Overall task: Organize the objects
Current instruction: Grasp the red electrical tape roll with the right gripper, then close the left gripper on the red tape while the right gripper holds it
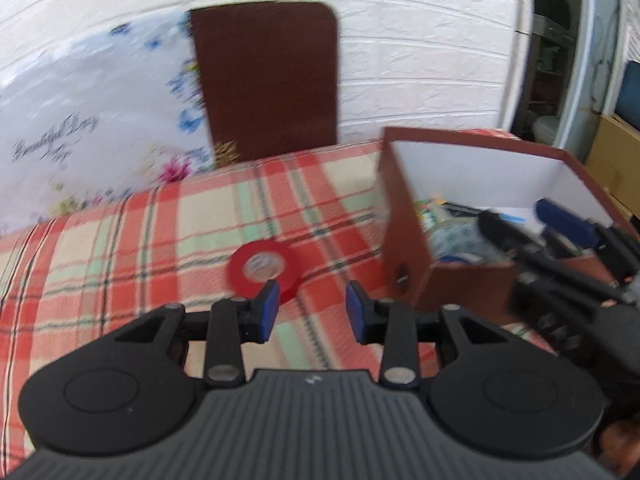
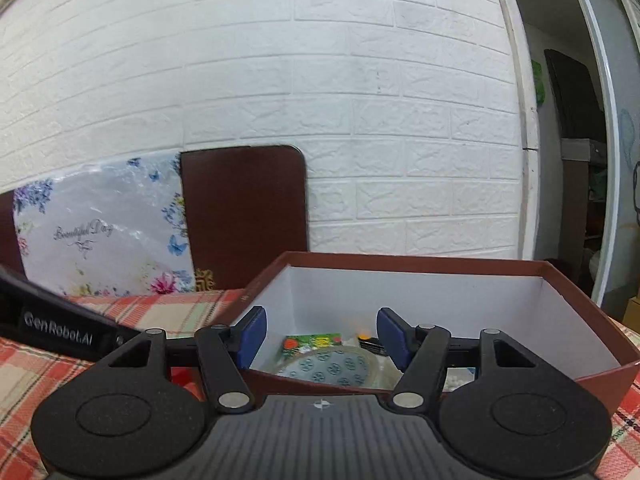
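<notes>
A red tape roll (image 1: pixel 262 270) lies flat on the plaid cloth (image 1: pixel 120 248), just beyond my left gripper's left fingertip. My left gripper (image 1: pixel 312 312) is open and empty, low over the cloth. A brown box (image 1: pixel 404 216) with a white inside stands to its right and holds a patterned tape roll (image 1: pixel 460 240) and small packets. My right gripper (image 2: pixel 320 336) is open and empty, over the near wall of the box (image 2: pixel 520 268). Inside the box I see the patterned tape roll (image 2: pixel 332 368) and a green packet (image 2: pixel 312 342). The right gripper also shows in the left wrist view (image 1: pixel 520 232).
A dark brown board (image 1: pixel 266 76) and a floral plastic sheet (image 1: pixel 92 120) lean against the white brick wall behind the table. A doorway with shelves (image 1: pixel 552 60) opens at the right. The left gripper's body (image 2: pixel 60 328) crosses the left of the right wrist view.
</notes>
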Motion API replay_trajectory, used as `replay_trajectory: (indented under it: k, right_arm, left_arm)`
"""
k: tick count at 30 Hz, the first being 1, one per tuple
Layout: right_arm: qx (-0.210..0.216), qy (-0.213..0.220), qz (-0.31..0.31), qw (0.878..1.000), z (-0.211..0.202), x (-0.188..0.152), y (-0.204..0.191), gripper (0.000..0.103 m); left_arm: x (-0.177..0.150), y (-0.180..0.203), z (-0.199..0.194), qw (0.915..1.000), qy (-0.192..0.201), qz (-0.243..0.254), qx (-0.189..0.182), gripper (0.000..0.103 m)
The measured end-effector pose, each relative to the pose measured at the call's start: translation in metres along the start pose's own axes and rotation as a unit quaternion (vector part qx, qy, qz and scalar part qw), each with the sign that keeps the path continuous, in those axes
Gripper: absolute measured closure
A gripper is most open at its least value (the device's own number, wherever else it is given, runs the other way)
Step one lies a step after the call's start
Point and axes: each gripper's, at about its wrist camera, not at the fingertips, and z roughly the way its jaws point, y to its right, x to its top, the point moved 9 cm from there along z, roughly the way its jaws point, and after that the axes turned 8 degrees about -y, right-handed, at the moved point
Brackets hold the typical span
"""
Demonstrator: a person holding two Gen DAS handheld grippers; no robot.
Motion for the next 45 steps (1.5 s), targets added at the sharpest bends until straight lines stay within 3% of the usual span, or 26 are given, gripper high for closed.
replay_trajectory:
  k: [7, 12, 17, 21, 24, 27, 29, 33, 38, 45]
  right_arm:
    - [0.081, 0.007, -0.052, 0.995, -0.011, 0.006, -0.071, 0.041]
    - [0.133, -0.041, -0.103, 0.985, 0.01, -0.016, -0.134, 0.041]
    - [0.115, -0.089, -0.129, 0.981, 0.066, -0.04, -0.162, 0.025]
    - [0.081, -0.155, -0.121, 0.977, 0.124, -0.053, -0.161, 0.024]
    - [0.083, -0.204, -0.105, 0.97, 0.16, -0.059, -0.164, 0.015]
    - [0.082, -0.203, -0.094, 0.971, 0.173, -0.056, -0.168, 0.018]
    - [0.085, -0.196, -0.102, 0.972, 0.169, -0.055, -0.171, 0.031]
    - [0.111, -0.195, -0.116, 0.968, 0.14, -0.063, -0.177, 0.031]
    - [0.169, -0.199, -0.132, 0.956, 0.076, -0.087, -0.185, 0.03]
    - [0.193, -0.197, -0.146, 0.95, 0.013, -0.112, -0.185, 0.026]
  left_arm:
    - [-0.043, -0.084, 0.013, 0.9942, -0.04, -0.082, 0.058, 0.064]
    - [-0.075, -0.133, 0.015, 0.9853, -0.061, -0.135, 0.086, 0.064]
    - [-0.1, -0.165, 0.018, 0.9772, -0.08, -0.172, 0.095, 0.065]
    - [-0.104, -0.175, 0.017, 0.9766, -0.071, -0.181, 0.091, 0.06]
    - [-0.105, -0.178, 0.018, 0.9764, -0.068, -0.183, 0.091, 0.06]
    - [-0.105, -0.178, 0.018, 0.9763, -0.068, -0.184, 0.091, 0.06]
    - [-0.106, -0.178, 0.018, 0.9763, -0.068, -0.185, 0.09, 0.06]
    - [-0.106, -0.177, 0.018, 0.9761, -0.071, -0.18, 0.099, 0.059]
    - [-0.106, -0.168, 0.015, 0.9763, -0.082, -0.174, 0.099, 0.059]
    - [-0.1, -0.134, 0.013, 0.9823, -0.094, -0.149, 0.064, 0.059]
